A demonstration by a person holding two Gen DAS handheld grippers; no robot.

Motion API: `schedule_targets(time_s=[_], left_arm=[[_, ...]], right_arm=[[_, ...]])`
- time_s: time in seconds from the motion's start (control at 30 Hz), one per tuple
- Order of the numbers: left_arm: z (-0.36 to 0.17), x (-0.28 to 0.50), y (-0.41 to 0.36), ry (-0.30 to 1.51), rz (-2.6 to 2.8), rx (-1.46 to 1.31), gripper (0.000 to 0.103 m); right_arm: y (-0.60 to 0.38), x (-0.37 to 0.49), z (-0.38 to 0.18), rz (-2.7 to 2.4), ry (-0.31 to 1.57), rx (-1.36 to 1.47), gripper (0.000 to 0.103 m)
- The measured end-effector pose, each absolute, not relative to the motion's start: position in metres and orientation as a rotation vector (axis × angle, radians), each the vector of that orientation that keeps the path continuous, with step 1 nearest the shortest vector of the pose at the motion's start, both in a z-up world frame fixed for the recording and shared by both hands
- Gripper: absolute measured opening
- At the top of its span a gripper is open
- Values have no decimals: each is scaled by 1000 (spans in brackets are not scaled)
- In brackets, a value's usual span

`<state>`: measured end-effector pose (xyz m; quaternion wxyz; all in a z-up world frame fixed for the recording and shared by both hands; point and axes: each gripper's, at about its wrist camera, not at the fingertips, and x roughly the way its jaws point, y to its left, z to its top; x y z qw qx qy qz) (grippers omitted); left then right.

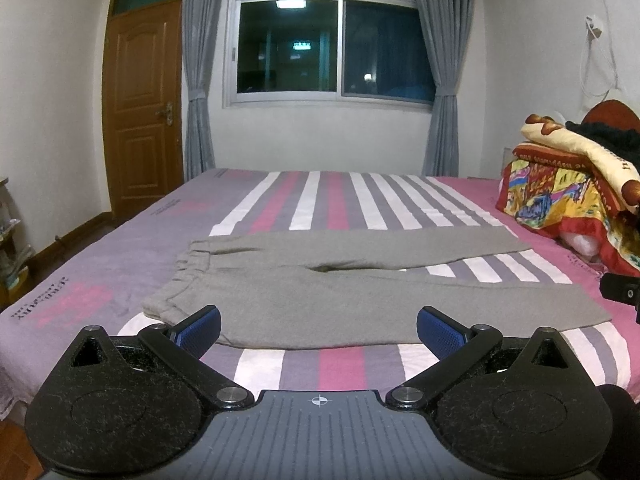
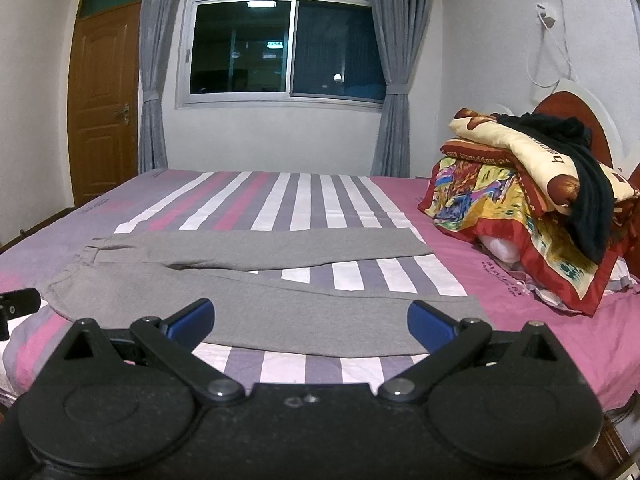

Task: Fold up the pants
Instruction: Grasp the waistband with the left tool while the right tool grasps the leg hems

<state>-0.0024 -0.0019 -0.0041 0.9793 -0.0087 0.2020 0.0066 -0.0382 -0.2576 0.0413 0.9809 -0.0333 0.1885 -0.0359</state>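
The grey pants lie flat on the striped bed, waistband to the left, legs splayed apart toward the stacked bedding on the right. No fold is made yet. The left gripper hovers spread wide and empty near the pants' front edge — so does the right gripper. Next, I judge, each must pinch that near leg's edge and carry it over the far leg.

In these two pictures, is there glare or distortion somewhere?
Left wrist view: a ceiling lamp reflects in the dark window, and the door bows from the fisheye. Right wrist view: the same reflection in the window; corners go black; the pants stay sharp.
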Motion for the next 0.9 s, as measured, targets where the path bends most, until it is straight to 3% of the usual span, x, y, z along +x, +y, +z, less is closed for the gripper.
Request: schedule_targets(time_s=[0.47,0.8,0.87,0.9], left_arm=[[10,74,69,420,6,-78,103],[-3,208,151,517,72,0,103],[-10,237,166,540,70,23,103],[-15,257,176,546,75,42,100]], right_arm=[[-248,24,67,102,313,-134,103],[-238,125,77,237,345,-181,102],[-233,152,73,261,370,-187,100],[-230,170,69,277,382,-197,89]])
